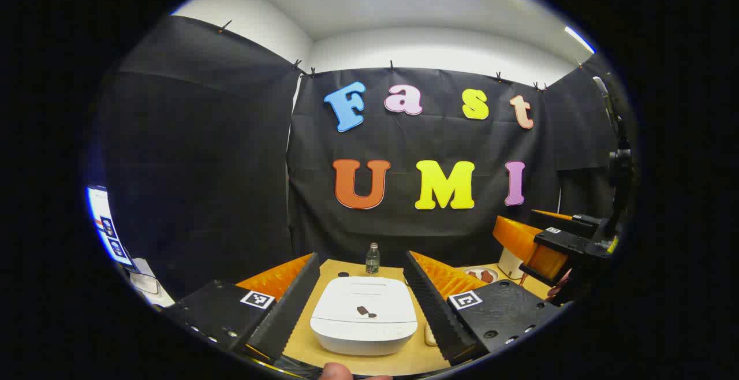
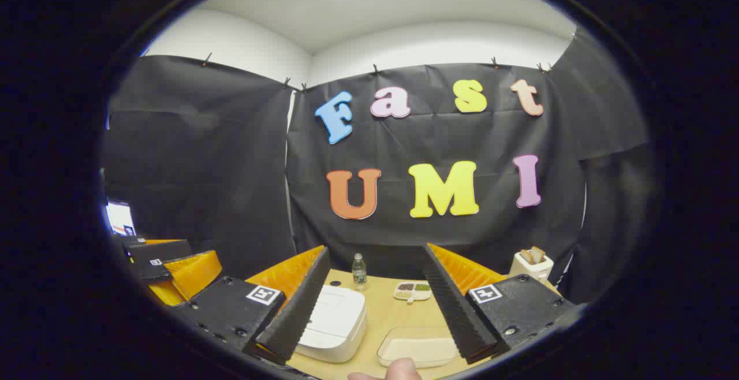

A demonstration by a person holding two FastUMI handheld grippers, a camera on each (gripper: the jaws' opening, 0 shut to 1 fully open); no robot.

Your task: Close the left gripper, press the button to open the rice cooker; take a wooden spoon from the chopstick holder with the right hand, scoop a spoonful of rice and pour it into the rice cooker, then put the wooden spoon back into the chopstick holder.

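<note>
The white rice cooker (image 1: 364, 317) sits on the tan table with its lid down and small dark marks on top. It lies low between the fingers of my left gripper (image 1: 362, 256), which stands open and holds nothing. In the right gripper view the rice cooker (image 2: 336, 322) is at the lower left. A clear tray of rice (image 2: 418, 348) lies beside it. The white chopstick holder (image 2: 532, 264), with wooden pieces sticking out, stands at the far right. My right gripper (image 2: 376, 250) is open and empty, well short of the holder.
A small water bottle (image 1: 373, 259) stands at the back of the table, by the cloth wall. A divided dish (image 2: 413, 291) with bits of food lies behind the rice tray. A person's fingertip (image 2: 398, 369) shows at the bottom edge. The table's front edge is close under both grippers.
</note>
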